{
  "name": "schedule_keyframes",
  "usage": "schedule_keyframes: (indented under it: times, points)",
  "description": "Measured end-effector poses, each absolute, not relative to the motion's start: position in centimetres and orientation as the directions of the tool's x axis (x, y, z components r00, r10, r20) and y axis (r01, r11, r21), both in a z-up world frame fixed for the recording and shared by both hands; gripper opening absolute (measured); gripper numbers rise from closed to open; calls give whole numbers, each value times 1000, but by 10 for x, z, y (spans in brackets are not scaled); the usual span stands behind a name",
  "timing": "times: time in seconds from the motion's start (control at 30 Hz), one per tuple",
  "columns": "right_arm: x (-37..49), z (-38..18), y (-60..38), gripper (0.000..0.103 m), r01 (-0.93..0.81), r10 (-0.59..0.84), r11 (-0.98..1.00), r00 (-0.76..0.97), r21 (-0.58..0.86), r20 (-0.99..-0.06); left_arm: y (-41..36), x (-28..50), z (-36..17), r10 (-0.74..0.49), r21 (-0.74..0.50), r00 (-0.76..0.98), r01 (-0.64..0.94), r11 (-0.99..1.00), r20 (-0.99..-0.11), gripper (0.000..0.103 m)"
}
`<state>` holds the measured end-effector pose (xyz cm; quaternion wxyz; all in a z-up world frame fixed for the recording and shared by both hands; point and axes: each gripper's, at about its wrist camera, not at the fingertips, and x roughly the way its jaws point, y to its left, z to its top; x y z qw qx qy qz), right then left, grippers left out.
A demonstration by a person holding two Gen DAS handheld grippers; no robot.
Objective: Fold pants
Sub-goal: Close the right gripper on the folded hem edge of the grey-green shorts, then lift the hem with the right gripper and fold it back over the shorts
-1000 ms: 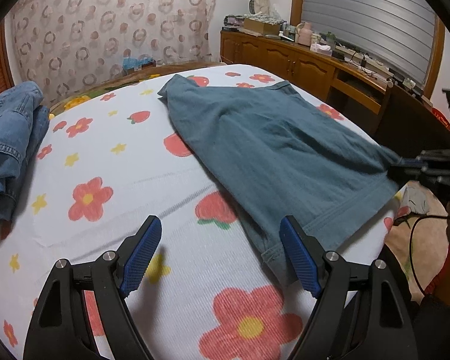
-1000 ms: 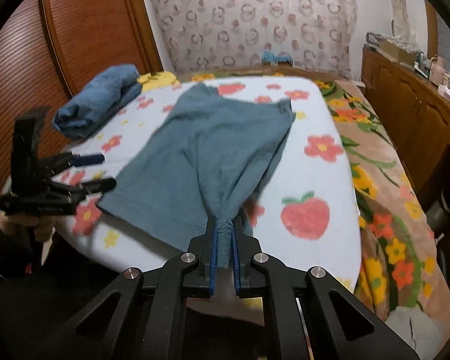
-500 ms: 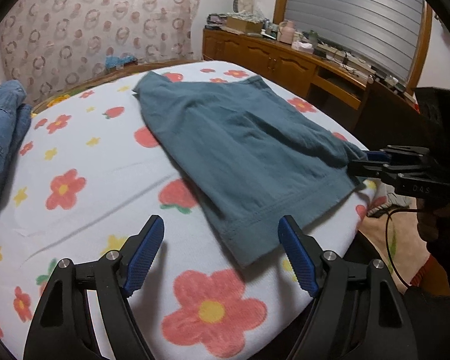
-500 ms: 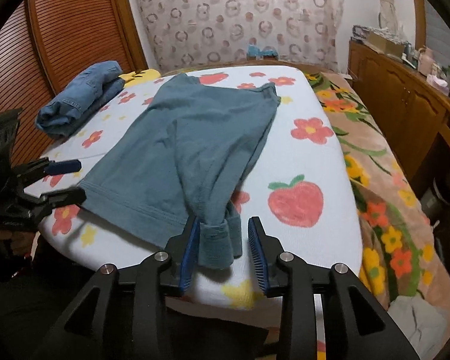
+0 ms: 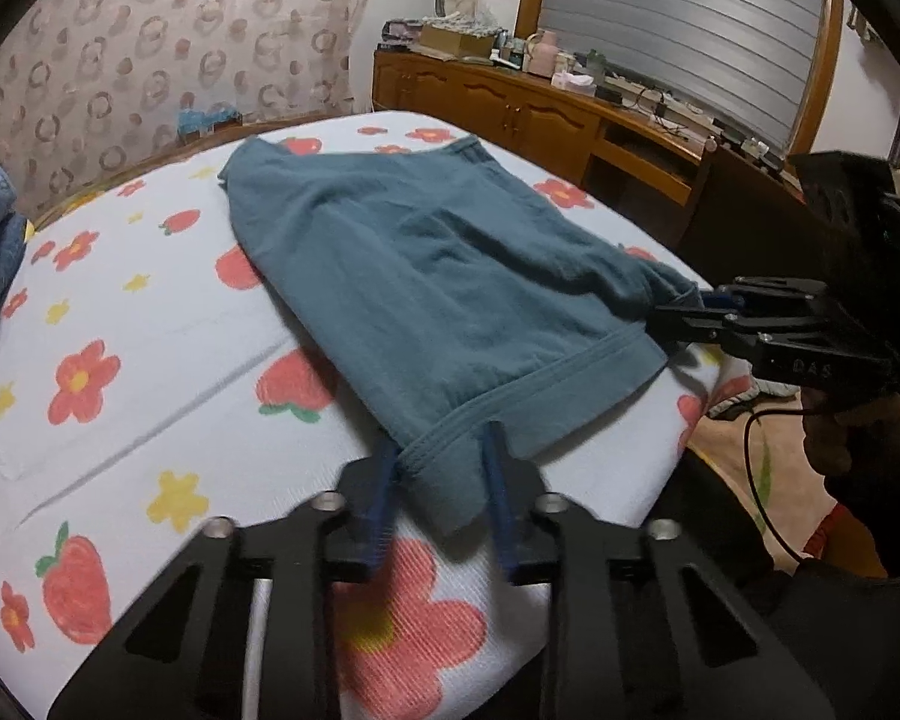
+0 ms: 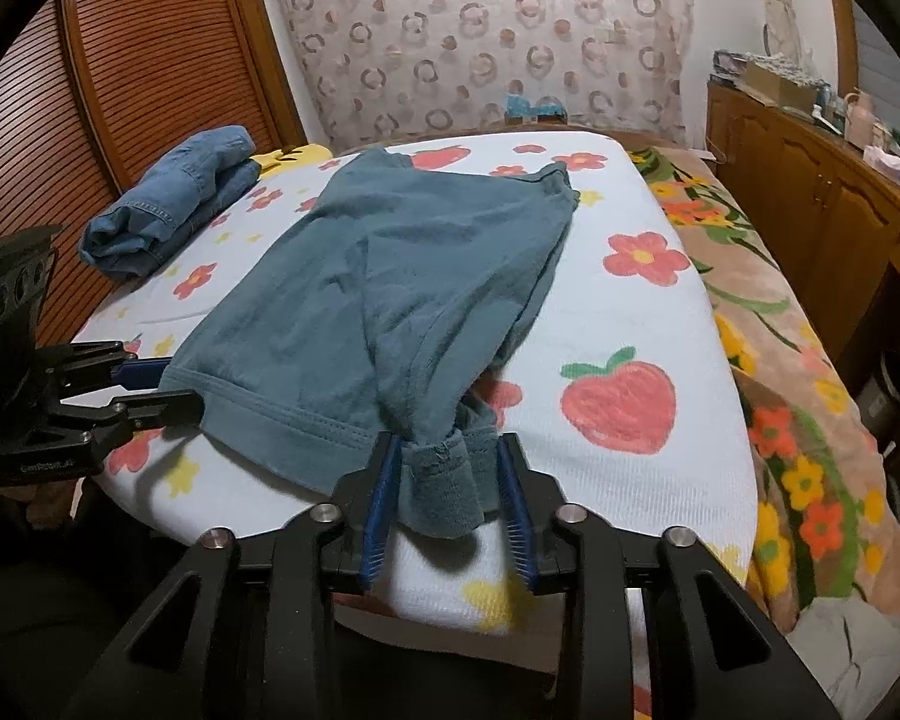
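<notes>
Two grippers bracket the near hem of a pair of teal pants [image 5: 426,276] spread on a flower-printed bed cover [image 5: 150,330], one at each corner, apparently so the cloth can be lifted evenly for a fold. From the left wrist camera, the left gripper [image 5: 441,492] points down at a slant toward the cover's near edge; its blue pads, blurred by motion, are closing with the hem's corner between them, and whether they already pinch it cannot be told. Off to its right and ahead, the right gripper [image 5: 699,309] reaches in level from the side, tips at the opposite corner, a hand [image 5: 852,426] underneath. From the right wrist camera, the right gripper [image 6: 450,492] also tilts downward, its jaws closing around a bunched, doubled-over hem corner that hangs just ahead of them, a gap showing on the right pad's side, so no firm grip yet. To its left, the left gripper [image 6: 168,387] sits at the hem's far corner. Folded jeans [image 6: 168,204] lie well beyond, at the left.
</notes>
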<state>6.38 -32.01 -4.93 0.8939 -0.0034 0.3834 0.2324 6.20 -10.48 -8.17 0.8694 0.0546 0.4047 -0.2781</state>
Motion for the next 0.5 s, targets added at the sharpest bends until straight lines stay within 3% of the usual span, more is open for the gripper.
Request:
schedule_keyframes:
  times: [0.1, 0.5]
  points:
    - [60, -40, -316, 14, -458, 446, 872, 592, 174, -671, -104, 61, -69, -453, -133, 529, 535, 835, -717, 15]
    - [62, 85, -311, 13, -545, 504, 836, 713, 66, -488, -76, 76, 51, -471, -73, 685, 524, 848, -556, 12]
